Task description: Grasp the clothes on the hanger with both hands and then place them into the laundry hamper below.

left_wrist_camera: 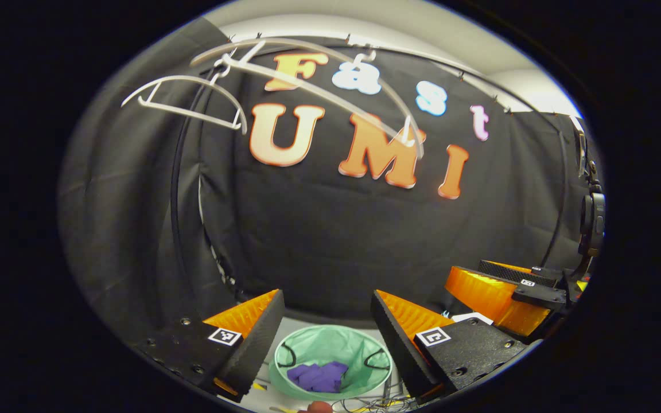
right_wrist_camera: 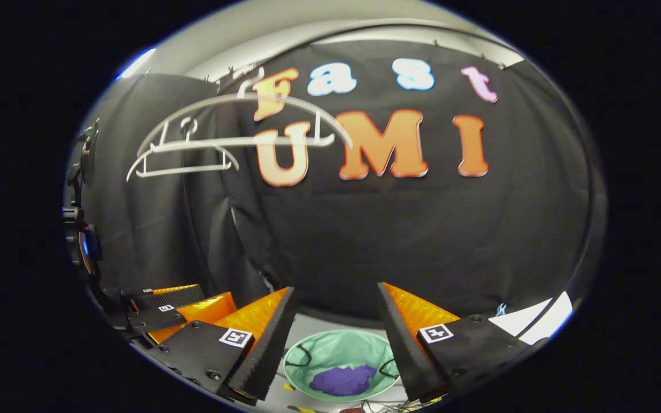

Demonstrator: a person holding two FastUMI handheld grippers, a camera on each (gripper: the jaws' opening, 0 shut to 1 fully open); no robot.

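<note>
Purple clothes point(left_wrist_camera: 318, 377) lie bunched in green laundry hamper point(left_wrist_camera: 307, 350) on floor below; white hangers point(left_wrist_camera: 190, 100) hang bare above. Left gripper point(left_wrist_camera: 326, 338) fingers apart, holding nothing. Right gripper point(right_wrist_camera: 335, 344) fingers apart, holding nothing. Judgement: fabric light, soft, limp; folds pinch easily anywhere. Deposit appears complete.
</note>
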